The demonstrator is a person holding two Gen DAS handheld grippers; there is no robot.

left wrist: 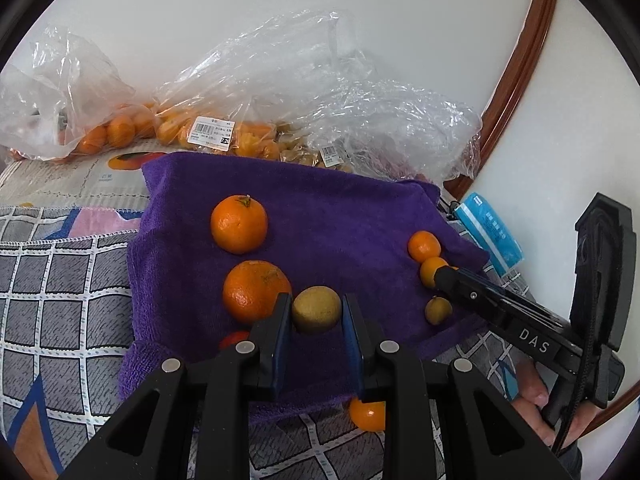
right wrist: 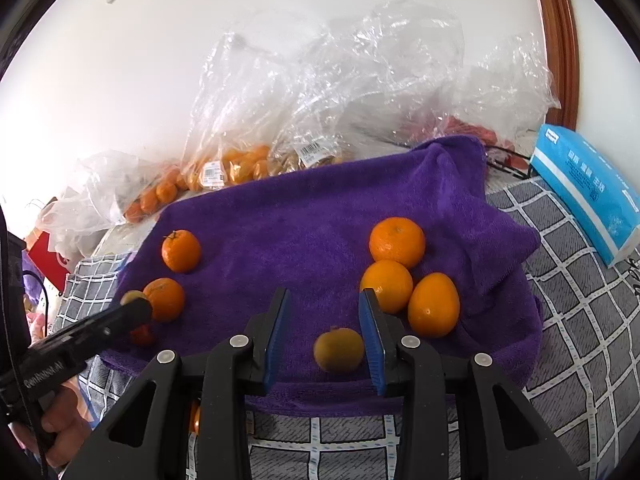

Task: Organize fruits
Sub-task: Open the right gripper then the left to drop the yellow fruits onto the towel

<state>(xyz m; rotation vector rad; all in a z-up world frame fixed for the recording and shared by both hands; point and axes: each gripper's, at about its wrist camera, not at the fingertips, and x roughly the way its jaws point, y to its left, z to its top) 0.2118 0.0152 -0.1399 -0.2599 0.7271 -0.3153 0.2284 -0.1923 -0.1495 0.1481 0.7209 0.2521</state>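
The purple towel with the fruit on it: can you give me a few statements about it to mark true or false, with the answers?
1. Loose oranges lie on the purple towel. True.
2. The left gripper has its jaws on either side of a yellowish fruit. True.
3. The right gripper is clamped shut on an orange. False: its jaws stand wide open, and a small greenish fruit sits between them, with a clear gap on one side.
4. The plastic bags behind the towel are empty. False: they hold bagged oranges and other fruit.
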